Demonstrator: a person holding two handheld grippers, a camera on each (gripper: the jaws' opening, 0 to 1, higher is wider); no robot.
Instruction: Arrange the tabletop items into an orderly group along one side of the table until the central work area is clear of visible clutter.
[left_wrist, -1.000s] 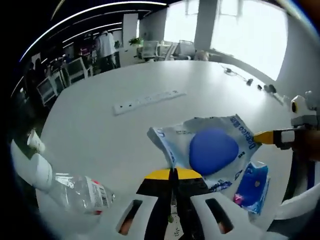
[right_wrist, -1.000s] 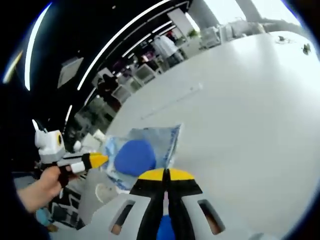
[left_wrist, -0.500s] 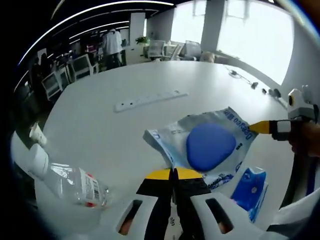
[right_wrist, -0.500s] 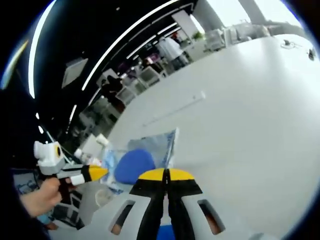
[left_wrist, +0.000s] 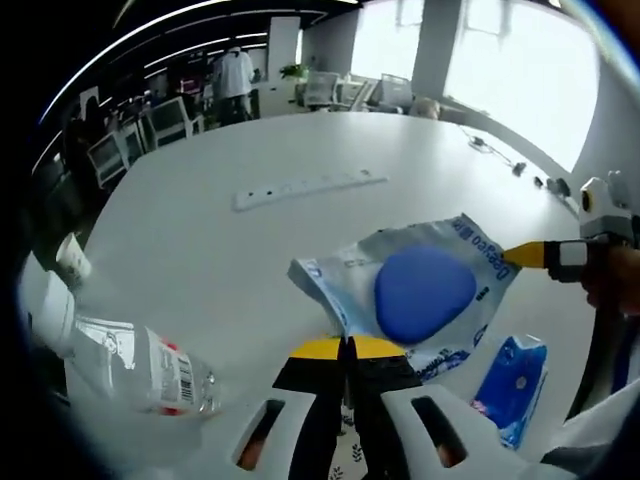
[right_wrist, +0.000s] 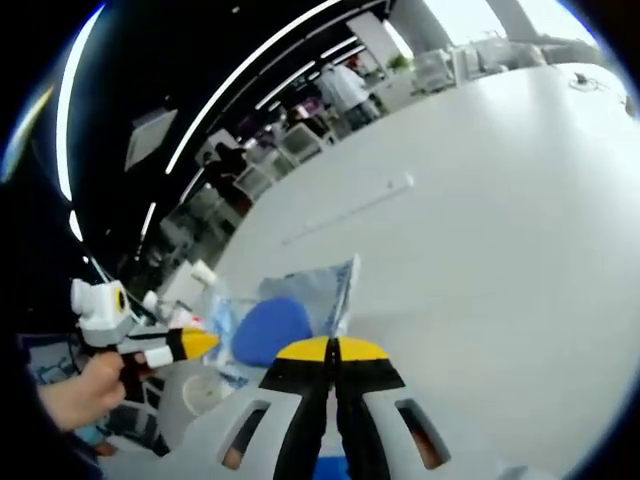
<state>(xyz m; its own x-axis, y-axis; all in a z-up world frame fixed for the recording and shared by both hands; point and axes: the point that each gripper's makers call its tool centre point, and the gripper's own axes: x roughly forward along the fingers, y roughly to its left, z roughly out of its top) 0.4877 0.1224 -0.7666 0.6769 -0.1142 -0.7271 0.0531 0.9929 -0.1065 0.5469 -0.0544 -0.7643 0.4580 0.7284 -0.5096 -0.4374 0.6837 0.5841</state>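
Observation:
A silver and blue pouch (left_wrist: 470, 250) lies on the white table (left_wrist: 200, 240) with a rounded blue object (left_wrist: 425, 290) on it. My left gripper (left_wrist: 347, 345) is shut, its yellow tips at the pouch's near edge. My right gripper (left_wrist: 522, 255) comes in from the right, shut, its tip at the pouch's right corner. In the right gripper view my right gripper (right_wrist: 330, 350) is shut just short of the pouch (right_wrist: 315, 290) and the blue object (right_wrist: 270, 330). There the left gripper (right_wrist: 195, 343) sits beyond them, held by a hand (right_wrist: 85, 385). I cannot tell whether either gripper pinches the pouch.
A clear plastic bottle (left_wrist: 130, 360) lies at the near left, with a small white cup (left_wrist: 72, 258) at the table edge. A blue tissue pack (left_wrist: 512, 385) lies at the near right. A white power strip (left_wrist: 310, 187) stretches across the middle (right_wrist: 350, 208). Chairs and people stand beyond.
Both views drift slightly. The pouch, the bottle and both shut grippers keep about the same places relative to each other.

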